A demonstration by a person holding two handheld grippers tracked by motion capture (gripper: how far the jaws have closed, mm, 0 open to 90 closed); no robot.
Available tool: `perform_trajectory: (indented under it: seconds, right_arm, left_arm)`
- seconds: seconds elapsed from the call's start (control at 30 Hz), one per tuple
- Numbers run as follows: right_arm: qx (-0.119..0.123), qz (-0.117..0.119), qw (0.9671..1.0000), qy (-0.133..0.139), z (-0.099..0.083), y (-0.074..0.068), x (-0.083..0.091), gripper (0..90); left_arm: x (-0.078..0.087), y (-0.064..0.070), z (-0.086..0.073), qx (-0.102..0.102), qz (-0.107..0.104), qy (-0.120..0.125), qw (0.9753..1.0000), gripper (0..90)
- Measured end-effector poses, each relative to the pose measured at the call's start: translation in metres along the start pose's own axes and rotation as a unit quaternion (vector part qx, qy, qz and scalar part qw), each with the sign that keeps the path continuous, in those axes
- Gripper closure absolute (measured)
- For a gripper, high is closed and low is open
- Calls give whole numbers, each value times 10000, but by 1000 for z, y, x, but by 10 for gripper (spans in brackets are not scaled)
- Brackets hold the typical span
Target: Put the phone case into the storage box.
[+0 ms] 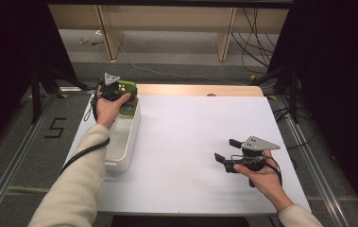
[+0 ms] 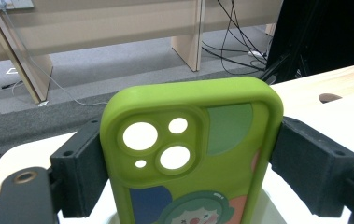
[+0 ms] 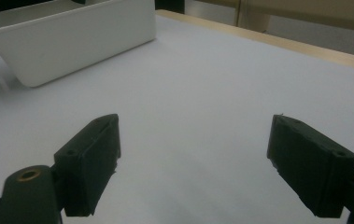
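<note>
Between the left gripper [image 2: 184, 158] jaws, the phone case's [image 2: 193, 154] lower end is cut off.

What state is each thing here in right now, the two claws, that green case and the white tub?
Left claw: shut on the phone case, over the tub's far end.
Right claw: open, holding nothing, above the table.
Phone case: gripped by its sides, upright.
Tub: upright on the table, open-topped.

Only readable mark I see: a black "5" on the grey floor [image 1: 55, 127] left of my table [image 1: 200, 142]. The green phone case [image 2: 191, 154] clamped in my left gripper [image 2: 188, 158] has tiny lettering above the cartoon face, too small to read.
</note>
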State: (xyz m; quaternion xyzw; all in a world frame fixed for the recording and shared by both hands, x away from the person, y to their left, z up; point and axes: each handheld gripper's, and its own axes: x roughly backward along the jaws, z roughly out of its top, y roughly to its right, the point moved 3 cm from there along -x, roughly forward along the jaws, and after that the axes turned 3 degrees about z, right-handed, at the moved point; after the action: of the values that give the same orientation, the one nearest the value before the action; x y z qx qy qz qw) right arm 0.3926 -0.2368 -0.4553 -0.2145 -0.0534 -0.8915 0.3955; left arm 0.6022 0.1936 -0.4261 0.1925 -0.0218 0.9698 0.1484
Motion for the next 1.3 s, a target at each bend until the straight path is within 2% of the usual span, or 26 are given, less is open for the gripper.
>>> perform_trajectory:
  seconds: [0.63, 1.3]
  right_arm:
    - [-4, 10, 10000, -7, 0, 0, 0, 183]
    - [-2, 8, 10000, -8, 0, 0, 0, 183]
  left_arm:
    - [-4, -1, -5, 53, 24, -154, 9999, 162]
    - [-7, -2, -6, 89, 6, -205, 9997, 161]
